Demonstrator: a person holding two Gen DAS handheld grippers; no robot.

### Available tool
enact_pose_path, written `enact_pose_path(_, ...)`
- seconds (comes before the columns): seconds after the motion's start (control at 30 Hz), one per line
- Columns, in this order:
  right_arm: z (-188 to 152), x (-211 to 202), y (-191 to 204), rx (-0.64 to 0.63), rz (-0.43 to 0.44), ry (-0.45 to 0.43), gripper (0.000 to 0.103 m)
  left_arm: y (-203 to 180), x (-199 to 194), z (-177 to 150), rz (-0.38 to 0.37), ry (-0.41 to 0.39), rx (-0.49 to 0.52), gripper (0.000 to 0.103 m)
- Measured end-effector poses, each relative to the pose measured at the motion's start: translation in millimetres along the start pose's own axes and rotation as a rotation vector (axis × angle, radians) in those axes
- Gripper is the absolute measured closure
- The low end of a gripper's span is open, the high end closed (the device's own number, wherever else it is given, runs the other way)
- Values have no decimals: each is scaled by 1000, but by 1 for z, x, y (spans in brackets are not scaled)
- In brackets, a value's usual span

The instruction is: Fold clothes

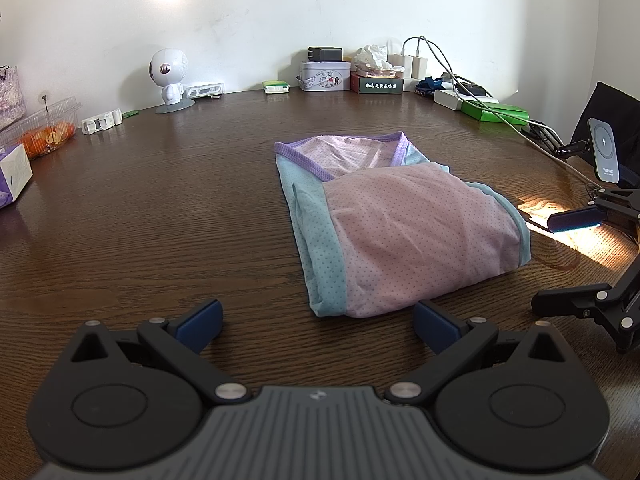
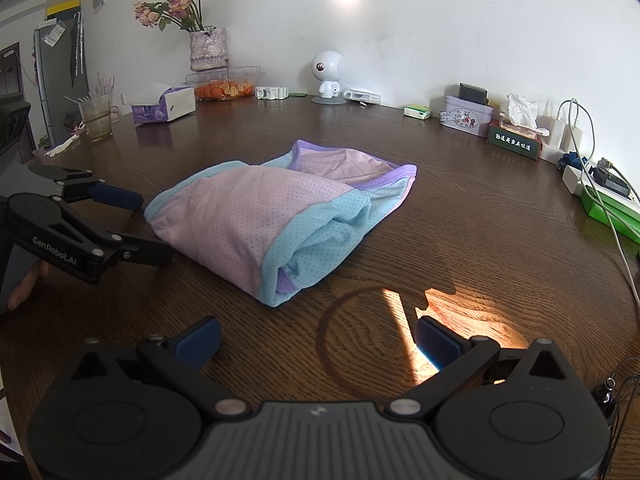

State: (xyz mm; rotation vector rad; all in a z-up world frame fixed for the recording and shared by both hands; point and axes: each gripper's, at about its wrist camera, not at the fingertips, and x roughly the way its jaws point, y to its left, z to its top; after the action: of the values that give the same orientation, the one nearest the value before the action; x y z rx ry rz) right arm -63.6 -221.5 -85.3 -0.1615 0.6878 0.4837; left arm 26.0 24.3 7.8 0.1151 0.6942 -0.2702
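Shirt [image 1: 384,216] folded on desk [image 1: 160,216].
Left hand-held gripper [image 1: 318,322] and right hand-held gripper [image 2: 318,338] both released, grasping nothing.

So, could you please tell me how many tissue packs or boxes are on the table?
3: a purple pack at far left, a green pack by the wall, a dark box beside the tin. Others may be hidden.

Dotted mesh cloth garment [image 1: 400,232] lies on a glossy, grained dark wood table [image 1: 160,200].
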Motion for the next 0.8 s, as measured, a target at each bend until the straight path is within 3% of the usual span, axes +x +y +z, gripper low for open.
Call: enact_pose_path(0.8,0,-2,1,-1,1,0,0,0,0,0,0,0,0,1)
